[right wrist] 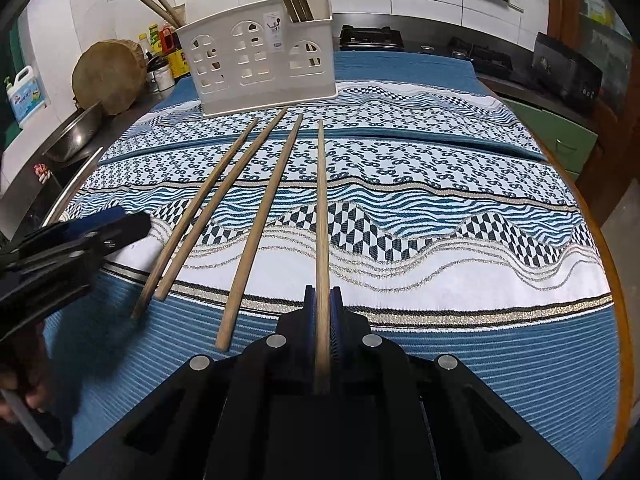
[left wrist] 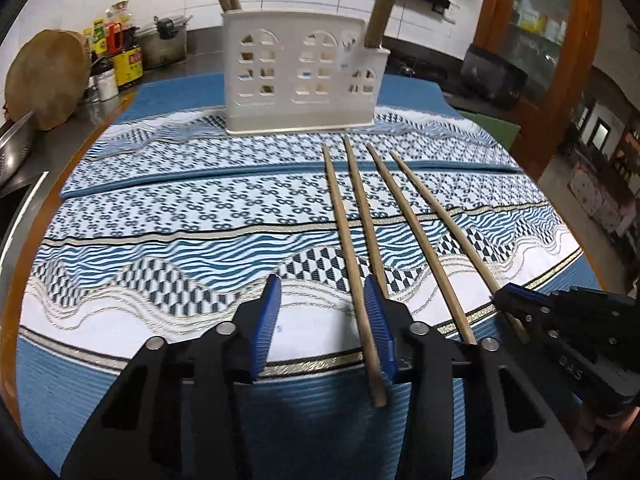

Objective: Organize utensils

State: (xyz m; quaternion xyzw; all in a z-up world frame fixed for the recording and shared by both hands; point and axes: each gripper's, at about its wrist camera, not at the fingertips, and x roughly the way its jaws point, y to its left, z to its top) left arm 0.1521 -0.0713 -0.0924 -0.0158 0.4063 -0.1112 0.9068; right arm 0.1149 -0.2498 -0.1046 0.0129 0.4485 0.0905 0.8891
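Four chopsticks down, one already pinched

Four long tan wooden chopsticks [right wrist: 256,208] lie side by side on my patterned blue-and-white cloth [right wrist: 460,216] over the bench, long axes running from me toward the white plastic cut-out utensil caddy [right wrist: 260,68] at the far edge. My right tongs [right wrist: 323,300] are clamped on the near end of the rightmost chopstick [right wrist: 322,208]. My left tongs [left wrist: 322,304] stand apart, straddling the leftmost chopstick [left wrist: 348,240], nearer arm for it. Caddy's interior and the upright sticks' tops are cut off.
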